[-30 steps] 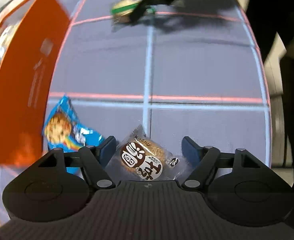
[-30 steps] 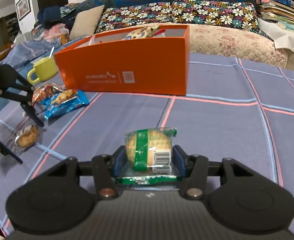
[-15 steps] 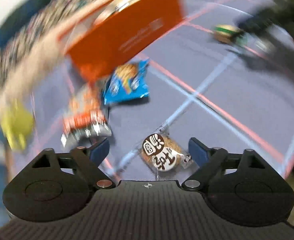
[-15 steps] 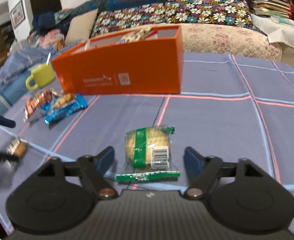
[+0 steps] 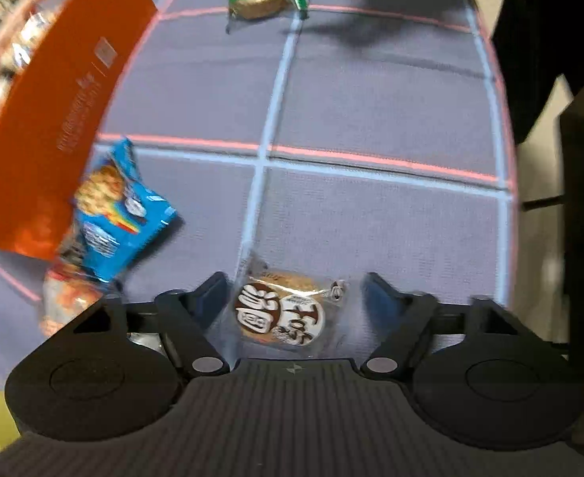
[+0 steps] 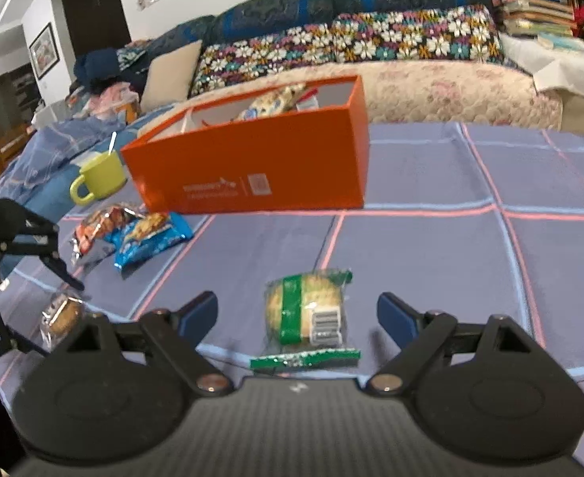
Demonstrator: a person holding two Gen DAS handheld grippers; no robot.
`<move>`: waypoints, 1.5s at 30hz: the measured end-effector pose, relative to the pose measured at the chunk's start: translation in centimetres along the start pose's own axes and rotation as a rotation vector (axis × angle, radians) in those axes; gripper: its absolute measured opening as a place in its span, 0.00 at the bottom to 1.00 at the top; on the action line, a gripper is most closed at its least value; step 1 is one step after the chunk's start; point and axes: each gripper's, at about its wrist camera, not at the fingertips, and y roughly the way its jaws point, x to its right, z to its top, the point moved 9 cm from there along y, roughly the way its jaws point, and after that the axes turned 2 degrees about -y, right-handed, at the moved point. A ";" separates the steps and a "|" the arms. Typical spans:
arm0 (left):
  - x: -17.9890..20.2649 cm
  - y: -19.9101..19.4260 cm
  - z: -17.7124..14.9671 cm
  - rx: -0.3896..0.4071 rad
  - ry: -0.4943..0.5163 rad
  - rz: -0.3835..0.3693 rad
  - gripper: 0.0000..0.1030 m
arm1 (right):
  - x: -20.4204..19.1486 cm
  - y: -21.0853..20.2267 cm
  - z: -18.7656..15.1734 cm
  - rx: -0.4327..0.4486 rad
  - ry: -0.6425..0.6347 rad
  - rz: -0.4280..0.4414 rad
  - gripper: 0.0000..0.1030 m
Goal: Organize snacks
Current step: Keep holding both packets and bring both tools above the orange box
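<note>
1. Snacks lie on the purple grid-lined counter point(image 6: 431, 254).
2. Left gripper point(image 5: 293, 292) jaws are closing around a clear-wrapped round brown cookie point(image 5: 280, 314), pads not yet touching it.
3. Right gripper point(image 6: 297, 314) stands spread, a green-banded clear-wrapped cracker pack point(image 6: 305, 310) lying loose between its jaws.
4. Beyond the cracker pack, a blue foil snack bag point(image 6: 148, 238) lies just before the orange cardboard box point(image 6: 252, 167).

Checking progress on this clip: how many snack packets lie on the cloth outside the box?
4: a green cookie by the right tool, a brown cookie by the left, a blue packet and red packet near the box. Others may be hidden.
</note>
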 end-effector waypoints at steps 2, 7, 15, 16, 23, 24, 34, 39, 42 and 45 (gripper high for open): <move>-0.9 -0.1 -0.3 0.021 -0.088 -0.024 0.43 | 0.6 -0.1 0.0 0.001 0.026 0.002 0.85; -4.1 -0.3 -1.1 0.146 -0.537 0.077 0.42 | 1.4 -0.3 -0.1 0.004 0.053 -0.015 0.86; -1.1 -1.0 1.0 0.227 -0.623 0.603 0.67 | 0.1 0.1 0.1 0.005 0.005 -0.025 0.86; -0.6 -1.5 0.9 0.222 -0.586 0.654 0.74 | -0.1 0.0 0.1 0.009 -0.005 -0.021 0.86; -1.0 -1.4 -1.3 0.202 -0.676 0.608 0.77 | -0.1 1.5 0.4 -0.003 -0.013 -0.026 0.87; -1.3 -1.0 -1.4 0.207 -0.709 0.585 0.78 | -0.1 2.1 0.4 -0.015 -0.010 -0.027 0.87; -1.9 -0.6 -2.4 0.312 -0.865 0.487 0.40 | -1.7 3.3 -0.7 -0.036 -0.192 -0.112 0.55; -1.5 -1.2 -3.2 0.324 -0.921 0.545 0.30 | -1.3 2.2 -0.9 -0.026 -0.154 -0.102 0.51; -1.3 -2.1 -2.4 0.364 -0.941 0.528 0.27 | -1.3 1.1 0.5 0.019 -0.125 -0.084 0.51; -2.5 -3.6 -1.0 0.426 -0.959 0.532 0.12 | -1.6 0.0 3.0 0.090 -0.084 -0.061 0.51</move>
